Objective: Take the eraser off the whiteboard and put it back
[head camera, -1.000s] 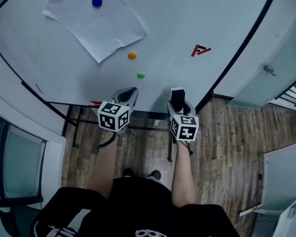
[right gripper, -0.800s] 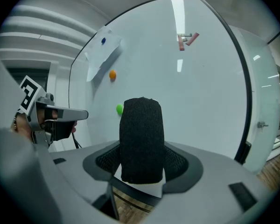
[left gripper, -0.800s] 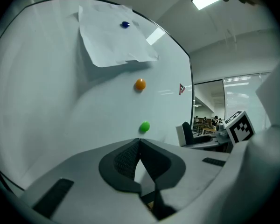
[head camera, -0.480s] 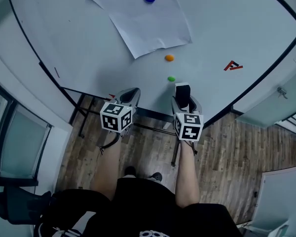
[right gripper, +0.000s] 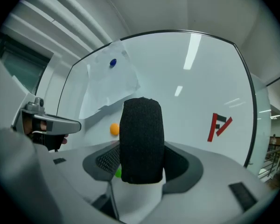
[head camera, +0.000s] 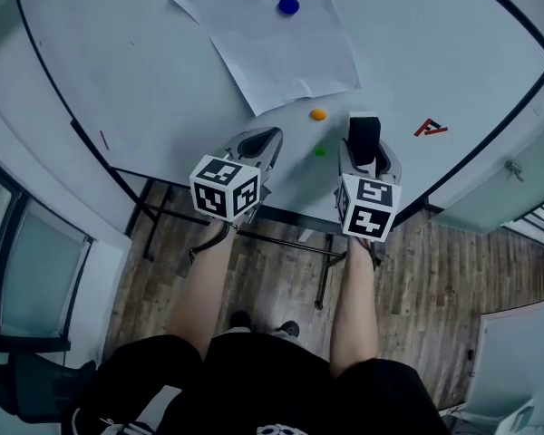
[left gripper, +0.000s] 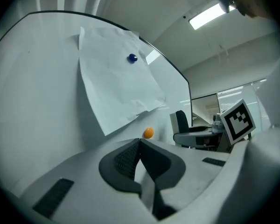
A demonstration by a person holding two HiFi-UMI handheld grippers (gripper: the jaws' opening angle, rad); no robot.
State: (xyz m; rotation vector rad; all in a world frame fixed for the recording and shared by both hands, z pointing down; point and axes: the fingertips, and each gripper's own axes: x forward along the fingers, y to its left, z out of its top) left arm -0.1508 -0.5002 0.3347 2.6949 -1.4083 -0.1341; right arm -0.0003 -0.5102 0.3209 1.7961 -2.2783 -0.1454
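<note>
Though small overhead, eraser (right gripper: 141, 139) (black) in right gripper (right gripper: 142, 161)

Left claw (head camera: 265, 141) closed, right claw (head camera: 370, 152) clamped on eraser (right gripper: 141, 143), both forearms outstretched

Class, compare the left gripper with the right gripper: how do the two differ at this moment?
The left gripper has its jaws shut together with nothing between them, whereas the right gripper is shut on the black eraser. The left gripper points just below the paper sheet, while the right gripper points between the green magnet and the red mark. Both face the whiteboard.
</note>
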